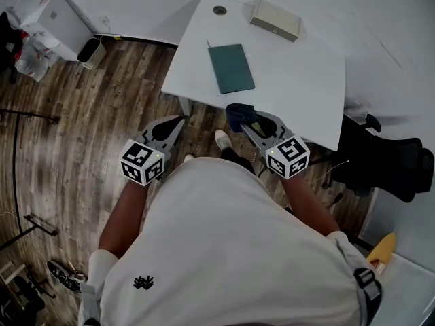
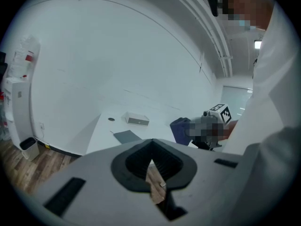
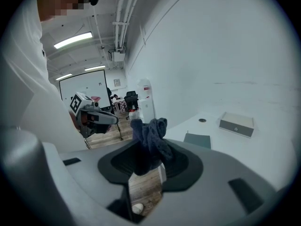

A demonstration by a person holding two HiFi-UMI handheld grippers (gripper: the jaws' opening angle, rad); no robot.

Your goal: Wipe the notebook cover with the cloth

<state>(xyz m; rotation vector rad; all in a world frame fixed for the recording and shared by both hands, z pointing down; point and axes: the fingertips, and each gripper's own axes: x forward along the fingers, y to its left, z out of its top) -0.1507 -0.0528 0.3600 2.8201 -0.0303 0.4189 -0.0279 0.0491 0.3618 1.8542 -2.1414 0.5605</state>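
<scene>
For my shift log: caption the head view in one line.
Right gripper holds the cloth by the table's near edge; left gripper empty; notebook lies flat on the table.

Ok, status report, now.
Left gripper shut, empty. Right gripper shut on cloth, near table edge. Notebook flat, nothing on it.
</scene>
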